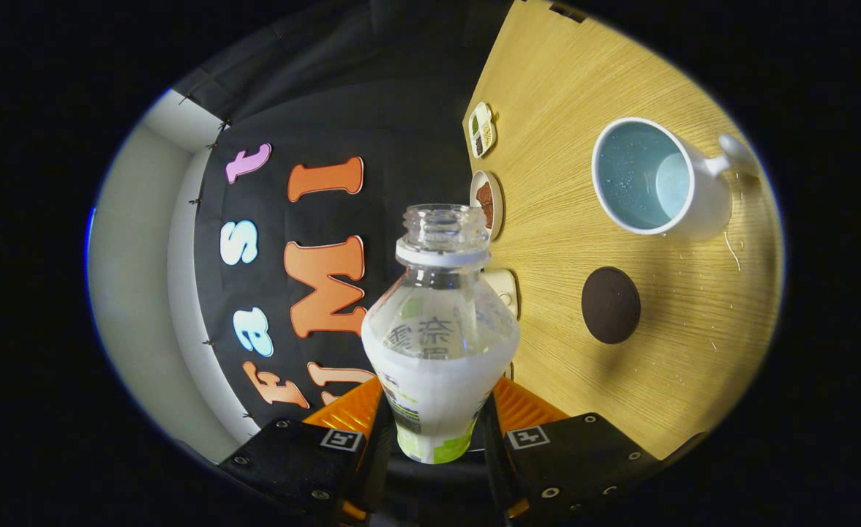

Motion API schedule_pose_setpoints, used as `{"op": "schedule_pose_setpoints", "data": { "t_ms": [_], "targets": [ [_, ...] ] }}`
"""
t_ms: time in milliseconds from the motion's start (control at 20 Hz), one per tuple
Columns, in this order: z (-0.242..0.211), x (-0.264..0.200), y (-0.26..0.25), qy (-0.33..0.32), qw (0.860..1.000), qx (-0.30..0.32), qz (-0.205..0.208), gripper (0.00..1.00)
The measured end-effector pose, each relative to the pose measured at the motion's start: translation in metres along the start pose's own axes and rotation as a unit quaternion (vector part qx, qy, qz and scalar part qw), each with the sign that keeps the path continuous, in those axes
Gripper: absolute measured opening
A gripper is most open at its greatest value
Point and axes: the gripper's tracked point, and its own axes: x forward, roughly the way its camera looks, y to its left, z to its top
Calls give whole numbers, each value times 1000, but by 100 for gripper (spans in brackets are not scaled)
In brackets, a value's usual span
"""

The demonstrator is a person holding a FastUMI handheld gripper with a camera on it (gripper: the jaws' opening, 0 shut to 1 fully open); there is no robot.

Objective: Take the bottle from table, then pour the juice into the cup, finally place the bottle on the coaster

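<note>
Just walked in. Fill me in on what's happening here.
A person's handheld gripper is shut on an uncapped bottle, lifted and tipped so the view is rolled sideways. Beyond the bottle, on the wooden table, stand a white cup and a dark round coaster beside it. Droplets lie near the cup. Small dishes sit at the table's edge.

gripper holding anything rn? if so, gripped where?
Yes: the gripper is shut on the bottle, both fingers pressing the sides of its labelled lower body. The uncapped neck points away, beyond the fingers.
</note>
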Motion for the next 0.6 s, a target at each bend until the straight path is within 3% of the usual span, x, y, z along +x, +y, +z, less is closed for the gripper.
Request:
{"op": "schedule_pose_setpoints", "data": {
  "t_ms": [600],
  "targets": [
    [3,5,-3,5,1000,23,-2,57]
  ]
}}
